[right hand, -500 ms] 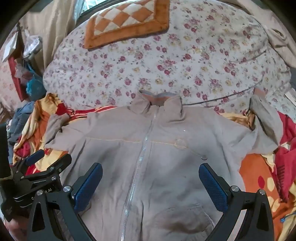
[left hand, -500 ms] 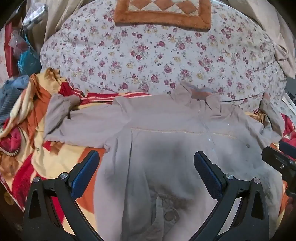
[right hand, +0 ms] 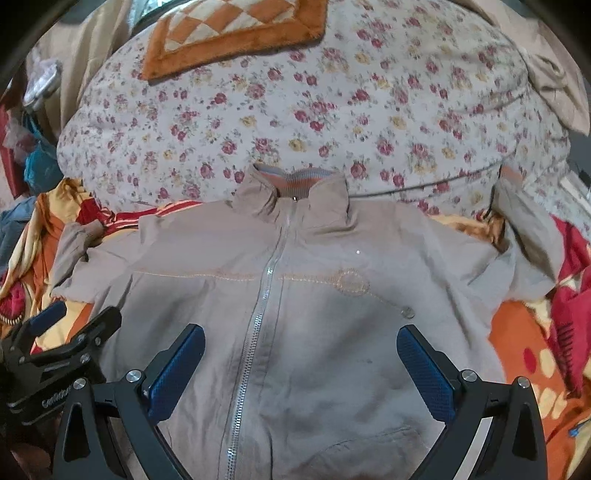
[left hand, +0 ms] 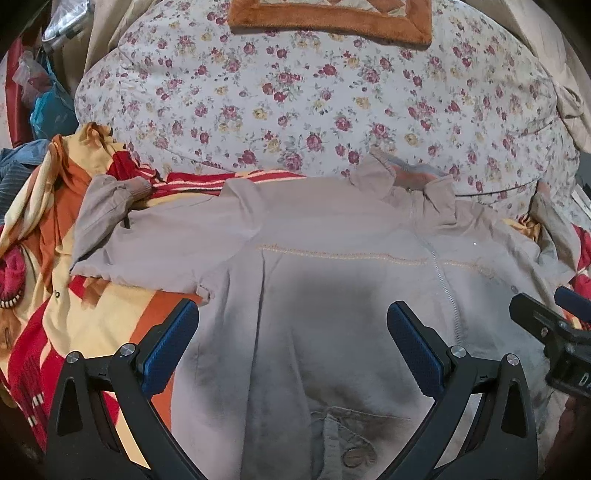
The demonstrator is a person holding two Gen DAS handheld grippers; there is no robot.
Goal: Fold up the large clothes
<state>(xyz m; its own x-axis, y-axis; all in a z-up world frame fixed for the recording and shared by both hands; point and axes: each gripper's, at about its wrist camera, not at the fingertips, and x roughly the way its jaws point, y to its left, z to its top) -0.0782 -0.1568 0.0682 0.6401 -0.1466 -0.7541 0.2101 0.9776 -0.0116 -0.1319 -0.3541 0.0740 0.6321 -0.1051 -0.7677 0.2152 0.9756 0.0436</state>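
Observation:
A beige zip-up jacket (right hand: 317,306) lies spread face up on the bed, collar toward the far side, zipper closed. Its left sleeve (left hand: 122,236) bends back on itself; the right sleeve (right hand: 524,236) folds up toward the floral quilt. My left gripper (left hand: 293,332) hovers open over the jacket's left front panel (left hand: 332,302), nothing between its blue pads. My right gripper (right hand: 301,360) hovers open over the jacket's lower front beside the zipper (right hand: 258,314), also empty. Each gripper shows at the edge of the other's view: the right gripper (left hand: 554,339), the left gripper (right hand: 55,350).
A floral quilt (left hand: 314,99) bulges behind the jacket, with an orange checkered cushion (right hand: 229,33) on top. A red, orange and yellow blanket (left hand: 85,317) lies under the jacket. Piled clothes and bags (left hand: 33,110) crowd the far left; beige fabric (right hand: 554,74) hangs at the right.
Both grippers have shifted slightly over the jacket; both stay open and the jacket has not moved.

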